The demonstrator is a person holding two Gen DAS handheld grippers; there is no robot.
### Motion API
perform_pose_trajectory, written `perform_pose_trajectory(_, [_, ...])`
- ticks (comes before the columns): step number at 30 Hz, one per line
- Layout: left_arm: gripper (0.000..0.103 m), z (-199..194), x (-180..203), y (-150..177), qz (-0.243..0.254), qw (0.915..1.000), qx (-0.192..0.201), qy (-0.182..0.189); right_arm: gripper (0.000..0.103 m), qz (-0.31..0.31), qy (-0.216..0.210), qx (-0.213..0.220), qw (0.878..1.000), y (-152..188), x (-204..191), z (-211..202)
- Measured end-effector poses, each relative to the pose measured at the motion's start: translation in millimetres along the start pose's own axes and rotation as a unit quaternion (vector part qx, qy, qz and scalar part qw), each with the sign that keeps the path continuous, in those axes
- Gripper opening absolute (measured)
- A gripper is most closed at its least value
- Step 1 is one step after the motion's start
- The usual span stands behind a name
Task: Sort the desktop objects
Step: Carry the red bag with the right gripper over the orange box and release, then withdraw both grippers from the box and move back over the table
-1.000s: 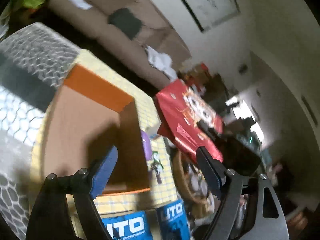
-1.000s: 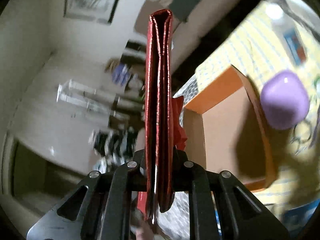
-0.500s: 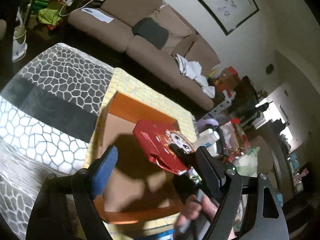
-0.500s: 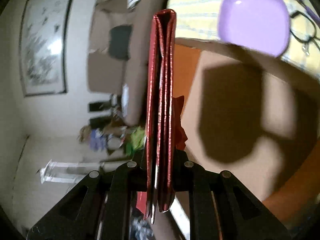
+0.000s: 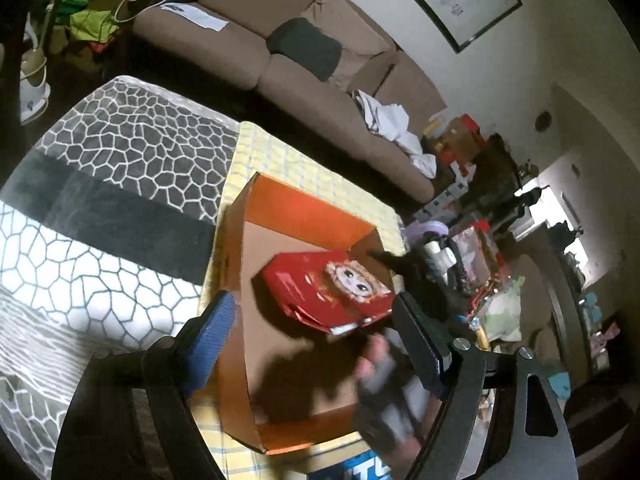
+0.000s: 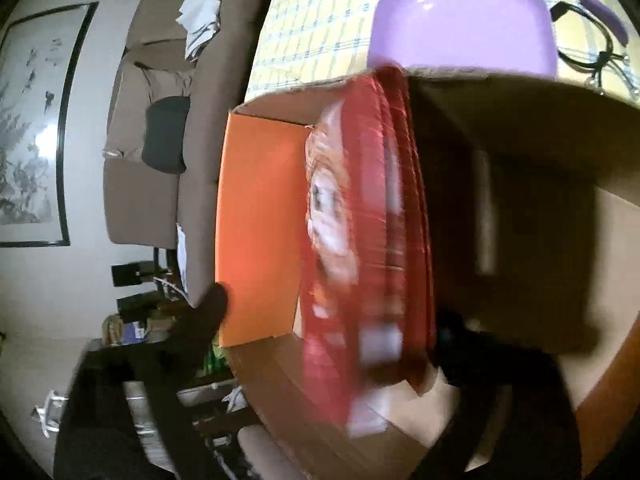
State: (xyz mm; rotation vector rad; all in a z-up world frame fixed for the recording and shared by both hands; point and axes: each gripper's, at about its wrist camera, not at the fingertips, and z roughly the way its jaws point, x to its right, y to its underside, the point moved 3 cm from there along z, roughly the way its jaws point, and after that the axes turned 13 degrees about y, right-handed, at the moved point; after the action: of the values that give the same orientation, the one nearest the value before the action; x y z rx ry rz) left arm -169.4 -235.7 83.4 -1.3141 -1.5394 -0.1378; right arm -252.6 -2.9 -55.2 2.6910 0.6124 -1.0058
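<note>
Right now a red packet [image 5: 332, 292] printed with a cartoon face lies inside an open orange cardboard box [image 5: 304, 210], which stands on a yellow checked cloth [image 5: 280, 156] over the table. Seen from the left wrist, the packet rests toward the far right corner of the box floor, tilted, with a person's hand [image 5: 380, 376] blurred just beside it at the box's near right side. The right gripper [image 5: 404, 276] shows only as a dark blur at the box's right wall; its jaws are opening, and in the right wrist view the packet [image 6: 360, 240] fills the middle, smeared by motion, with nothing seen pressing on it. The left gripper [image 5: 316, 340] hovers above the near edge of the box, its blue-padded fingers [image 5: 212, 328] spread wide and holding nothing. A lilac rounded case [image 6: 464, 16] sits on the cloth just outside the box. The step in hand appears to be dropping the packet into the box. Next, the right gripper likely needs to pull clear and go for another item, perhaps the lilac case.
</note>
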Motion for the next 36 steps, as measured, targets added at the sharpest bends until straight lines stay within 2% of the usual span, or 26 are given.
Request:
perform_pose_trajectory(3, [0.082,8.5,5.9,0.6,-0.002,0.9999,-0.012,0.002,0.097,-0.077,-0.008,-0.032,0.996,1.2,-15.8,-26.8])
perform_pose_trajectory(6, [0.084,24.9,19.7,6.7,0.011,0.9993,-0.036,-0.006,0.098,-0.140,-0.007,-0.030,0.990,-11.7,-30.2,-68.6])
perform_pose_trajectory(8, [0.084,38.9,26.8,12.7,0.006,0.9982,-0.059,-0.009,0.098,-0.188,-0.007,-0.037,0.981,-22.5,-42.7,-89.5])
perform_pose_trajectory(9, [0.086,47.5,28.9,16.5,0.001,0.9972,-0.074,-0.014,0.098,-0.223,-0.002,-0.059,0.973,-24.2,-47.8,-98.1])
perform_pose_trajectory(11, [0.086,64.1,31.0,24.1,-0.006,0.9936,-0.109,-0.028,0.098,-0.249,-0.008,-0.088,0.965,-40.4,-38.8,-118.1])
perform_pose_trajectory(13, [0.087,79.9,31.7,31.4,-0.008,0.9891,-0.140,-0.046,0.098,-0.277,-0.011,-0.078,0.958,-51.5,-32.8,-149.5])
perform_pose_trajectory(15, [0.087,93.6,35.5,37.7,-0.003,0.9845,-0.163,-0.064,0.094,-0.319,-0.017,-0.065,0.945,-57.7,-30.5,-173.1])
perform_pose_trajectory(18, [0.087,113.8,40.0,45.6,0.001,0.9779,-0.191,-0.084,0.079,-0.405,-0.003,-0.059,0.912,-67.5,-42.4,-195.9])
perform_pose_trajectory(22, [0.086,141.7,53.6,59.0,-0.015,0.9696,-0.237,-0.060,0.076,-0.444,-0.002,-0.066,0.894,-75.5,-34.9,-218.6])
perform_pose_trajectory(25, [0.087,167.3,62.3,73.7,-0.040,0.9611,-0.272,-0.029,0.076,-0.456,-0.010,-0.078,0.887,-78.5,-29.2,-222.3])
perform_pose_trajectory(28, [0.087,192.2,49.9,86.6,-0.091,0.9494,-0.297,-0.048,0.076,-0.468,-0.011,-0.078,0.880,-85.0,-22.5,-226.1])
perform_pose_trajectory(31, [0.087,209.1,26.0,97.7,-0.156,0.9342,-0.313,-0.071,0.076,-0.473,-0.011,-0.086,0.877,-89.7,-13.7,-227.5])
perform_pose_trajectory(34, [0.087,219.5,14.1,100.7,-0.161,0.9341,-0.306,-0.089,0.076,-0.481,-0.007,-0.091,0.872,-92.1,-7.5,-221.9])
perform_pose_trajectory(36, [0.087,225.1,8.3,97.9,-0.170,0.9369,-0.294,-0.083,0.076,-0.493,0.001,-0.088,0.865,-93.6,-4.9,-218.0])
